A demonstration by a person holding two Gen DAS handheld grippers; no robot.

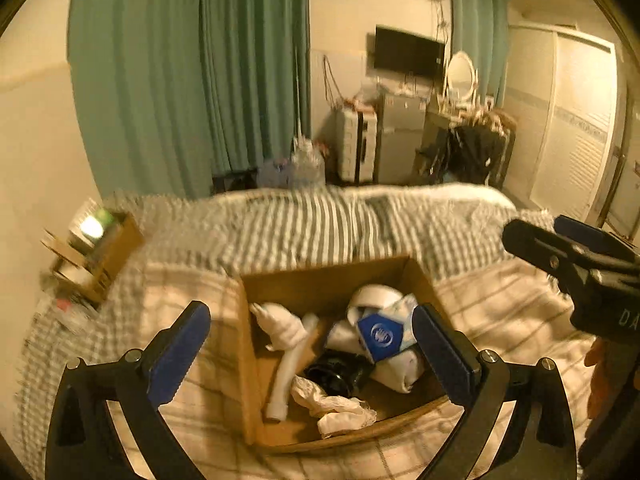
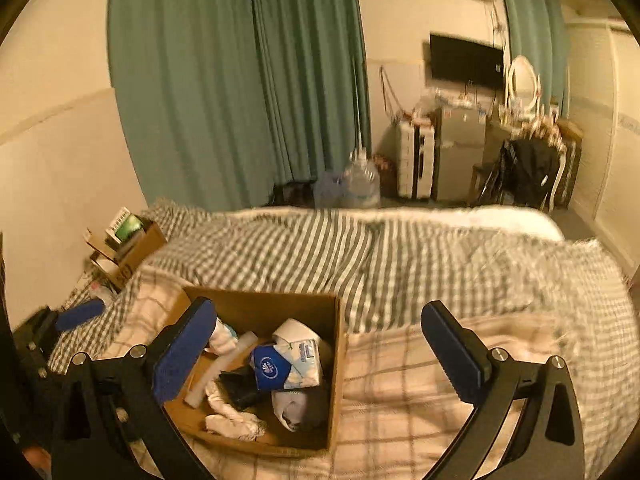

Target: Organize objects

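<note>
An open cardboard box sits on the bed. It holds a blue-and-white tissue pack, a white tube, a black object, crumpled white cloth and rolled white items. My left gripper is open and empty, hovering above the box. My right gripper is open and empty, just right of the box; it also shows at the right edge of the left wrist view.
The bed has a checked cream blanket in front and a striped grey quilt behind. A second cardboard box with items stands at the far left by the wall. Curtains, a water jug and furniture stand beyond the bed.
</note>
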